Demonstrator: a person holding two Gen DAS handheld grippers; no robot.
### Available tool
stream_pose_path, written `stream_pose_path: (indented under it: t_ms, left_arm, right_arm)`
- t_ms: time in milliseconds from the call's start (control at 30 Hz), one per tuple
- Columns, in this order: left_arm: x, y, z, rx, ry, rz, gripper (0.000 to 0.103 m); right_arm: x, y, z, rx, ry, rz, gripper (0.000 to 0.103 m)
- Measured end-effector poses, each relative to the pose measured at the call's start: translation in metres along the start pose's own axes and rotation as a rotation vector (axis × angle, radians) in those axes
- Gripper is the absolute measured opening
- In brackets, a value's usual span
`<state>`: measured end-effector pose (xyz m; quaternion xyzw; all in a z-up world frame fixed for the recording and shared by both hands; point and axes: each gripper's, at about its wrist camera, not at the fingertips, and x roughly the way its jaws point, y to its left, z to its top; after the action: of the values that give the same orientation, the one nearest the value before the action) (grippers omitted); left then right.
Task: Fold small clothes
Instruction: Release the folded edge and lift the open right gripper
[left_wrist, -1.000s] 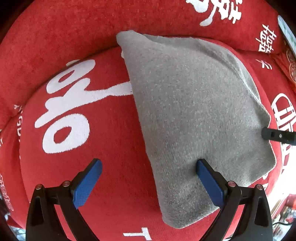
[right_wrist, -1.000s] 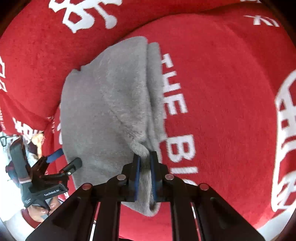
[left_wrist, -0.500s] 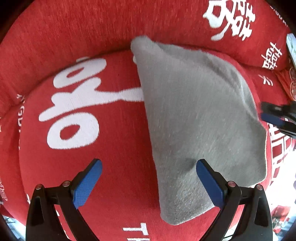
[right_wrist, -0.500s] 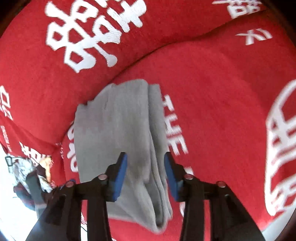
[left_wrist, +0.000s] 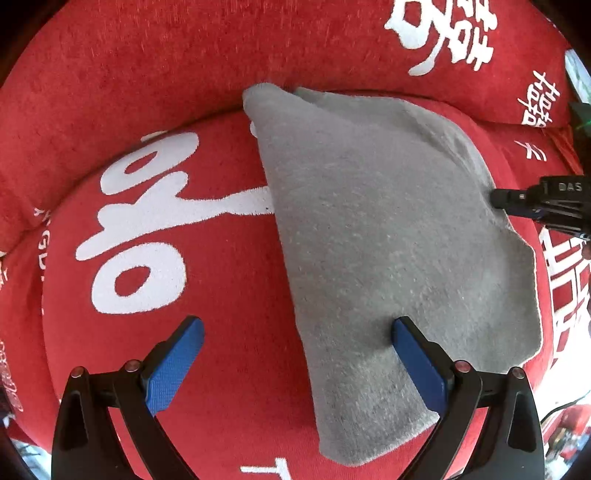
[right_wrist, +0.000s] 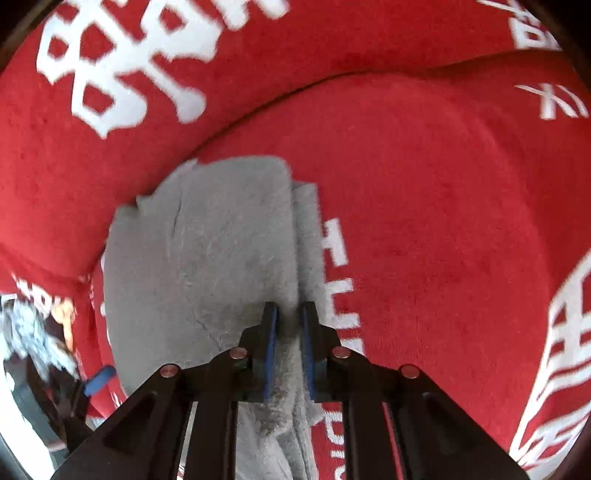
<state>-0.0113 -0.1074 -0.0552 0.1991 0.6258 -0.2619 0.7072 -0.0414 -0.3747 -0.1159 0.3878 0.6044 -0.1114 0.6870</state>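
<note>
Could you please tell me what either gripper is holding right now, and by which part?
The right gripper is closing on the grey cloth's near folded edge. The left gripper holds nothing.

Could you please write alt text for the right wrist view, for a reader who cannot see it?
The right gripper is closing its jaws on a bunched fold of a grey cloth that lies on a red cushion printed with white lettering. At the lower left edge, part of the left gripper shows beside the cloth.
</note>
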Motion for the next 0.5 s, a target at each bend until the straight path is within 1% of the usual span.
stream_pose_path:
  t_ms: [100,133,200,267,333,367,433,467,500]
  left_arm:
    - [-0.008,0.008,-0.007,0.0,-0.002,0.003,0.102]
    - [-0.009,0.011,-0.01,0.003,-0.002,0.005,0.102]
    - [-0.009,0.014,-0.018,0.017,0.01,0.018,0.102]
    - [0.0,0.014,-0.025,0.037,0.037,0.037,0.102]
    - [0.005,0.012,-0.033,0.033,0.054,0.039,0.102]
    - [0.008,0.014,-0.033,0.023,0.061,0.034,0.102]
    - [0.008,0.016,-0.032,0.0,0.07,0.022,0.102]
    - [0.008,0.017,-0.031,-0.003,0.074,0.022,0.102]
    - [0.006,0.017,-0.03,0.0,0.072,0.021,0.102]
  right_arm:
    - [-0.024,0.002,-0.016,-0.035,-0.028,-0.032,0.013]
    - [-0.034,0.001,-0.023,-0.043,-0.037,-0.023,0.013]
    - [-0.049,0.005,-0.039,-0.049,-0.043,0.03,0.013]
    - [-0.059,0.013,-0.061,-0.076,-0.044,0.092,0.013]
    - [-0.054,0.021,-0.08,-0.11,-0.014,0.106,0.013]
    - [-0.046,0.024,-0.085,-0.124,0.01,0.093,0.013]
    - [-0.021,0.019,-0.1,-0.13,0.067,0.001,0.011]
    - [-0.013,0.013,-0.103,-0.115,0.083,-0.013,0.007]
    - [-0.013,0.005,-0.107,-0.091,0.066,0.005,0.005]
